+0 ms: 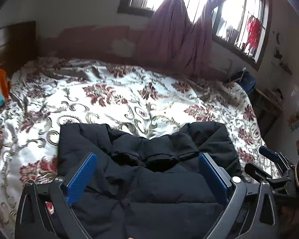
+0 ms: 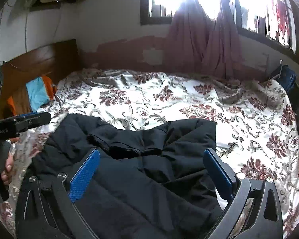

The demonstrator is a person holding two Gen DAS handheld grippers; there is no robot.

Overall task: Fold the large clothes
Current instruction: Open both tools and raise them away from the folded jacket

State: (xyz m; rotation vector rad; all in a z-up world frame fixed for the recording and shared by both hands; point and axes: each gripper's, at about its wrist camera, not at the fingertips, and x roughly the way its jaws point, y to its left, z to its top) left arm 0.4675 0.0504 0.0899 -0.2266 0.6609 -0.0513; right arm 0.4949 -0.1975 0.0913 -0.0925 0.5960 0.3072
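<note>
Left wrist view: black puffy quilted jacket (image 1: 149, 171) lies on the white satin bedspread with red-and-grey floral print (image 1: 113, 99), near edge of bed, already bundled with sleeves or side panels turned in toward the middle. Left gripper (image 1: 147, 177) hovers low over the jacket, blue-padded fingers (image 1: 80, 176) wide apart, nothing between them; can't tell if the tips touch the fabric. Risk, as a judgement: padding is thick and slippery-looking, so a pinch here may catch only the top layer and the fold underneath slides open, or the springy fill pops the fold back. Satin cover looks slick too, so the whole bundle could skid instead of folding. Right gripper (image 1: 269, 159) shows at the right edge just beside the jacket, seen side-on, its state unclear from this angle. Purple-maroon curtain (image 1: 177, 39) knotted at the window behind, far off.

Right wrist view: right gripper (image 2: 151, 176) points forward over the jacket's (image 2: 139, 169) right half, fingers (image 2: 217, 175) spread apart, empty, tilted down. Jacket edge on this side is rumpled and uneven, so a fold from here would likely come out crooked unless flattened first. Left gripper (image 2: 29, 119) sits at the left, held by a bare hand (image 2: 8, 163), level with the jacket's far-left corner. Both tools are close over one garment, so a collision seems possible if they converge. Folded blue-and-orange cloth (image 2: 37, 93) by the wooden headboard (image 2: 41, 59), well apart.
</note>
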